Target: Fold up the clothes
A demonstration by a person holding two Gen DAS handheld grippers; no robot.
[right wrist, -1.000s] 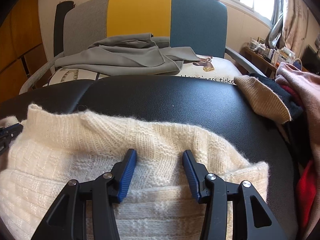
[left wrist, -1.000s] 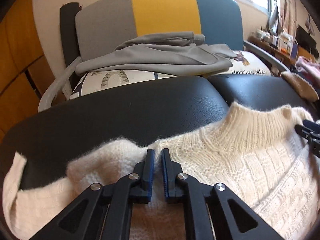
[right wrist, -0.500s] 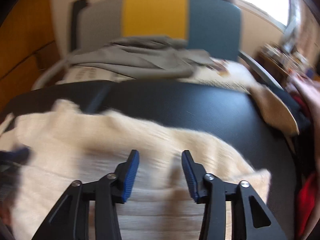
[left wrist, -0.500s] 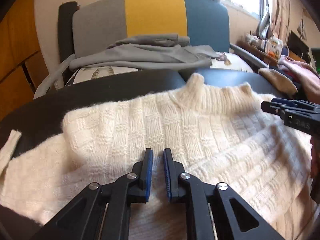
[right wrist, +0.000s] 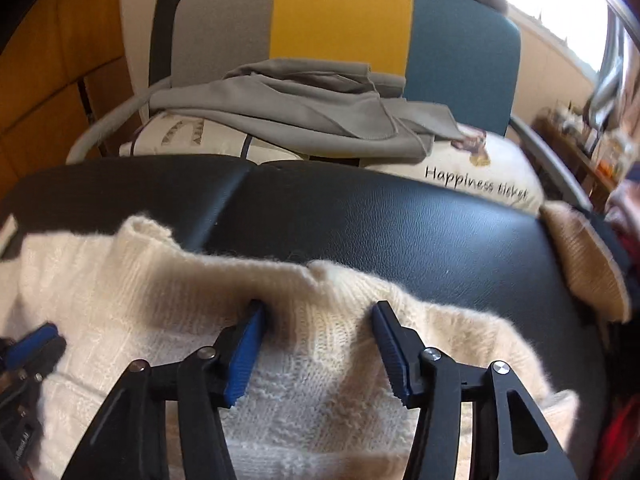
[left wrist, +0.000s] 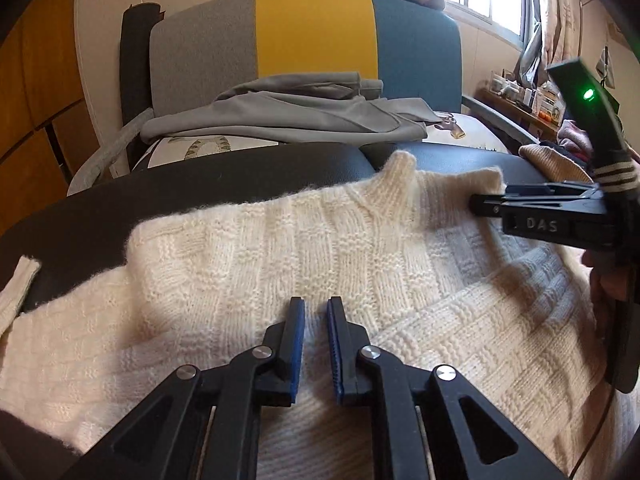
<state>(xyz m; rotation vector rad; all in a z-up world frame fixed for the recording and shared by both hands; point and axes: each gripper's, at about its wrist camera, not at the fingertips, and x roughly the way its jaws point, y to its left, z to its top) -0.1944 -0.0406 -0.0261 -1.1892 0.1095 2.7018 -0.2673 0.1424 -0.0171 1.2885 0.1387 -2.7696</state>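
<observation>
- A cream knitted sweater [left wrist: 320, 264] lay spread across the black padded tabletop [left wrist: 200, 184], filling the lower half of the left wrist view, its high collar pointing toward the upper middle of the frame.
- The left claw [left wrist: 315, 344] sat at the bottom centre of that view, over the sweater's chest, its blue-padded fingers [left wrist: 297, 344] nearly pressed together with only a thin slit between them; no knit could be seen caught in that slit.
- The right claw [left wrist: 492, 208] reached in from the right edge of the same view, its tip just beside the collar.
- In the right wrist view, the right claw [right wrist: 318, 336] stood spread wide at the bottom centre, one finger on each side of the ribbed collar [right wrist: 320, 300], resting against the knit without pinching it.
- The sweater [right wrist: 160, 300] covered the lower left and centre of that frame, and the tabletop [right wrist: 400, 224] showed bare behind it.
- The left claw's blue tip [right wrist: 32, 344] showed at the left edge, blurred.
- A grey garment [left wrist: 288, 120] lay crumpled on a printed cushion [right wrist: 472, 176] in the upper middle, on a chair [left wrist: 312, 40] with a grey, yellow and blue back.
- A tan knitted piece [right wrist: 580, 264] rested at the tabletop's right edge.
</observation>
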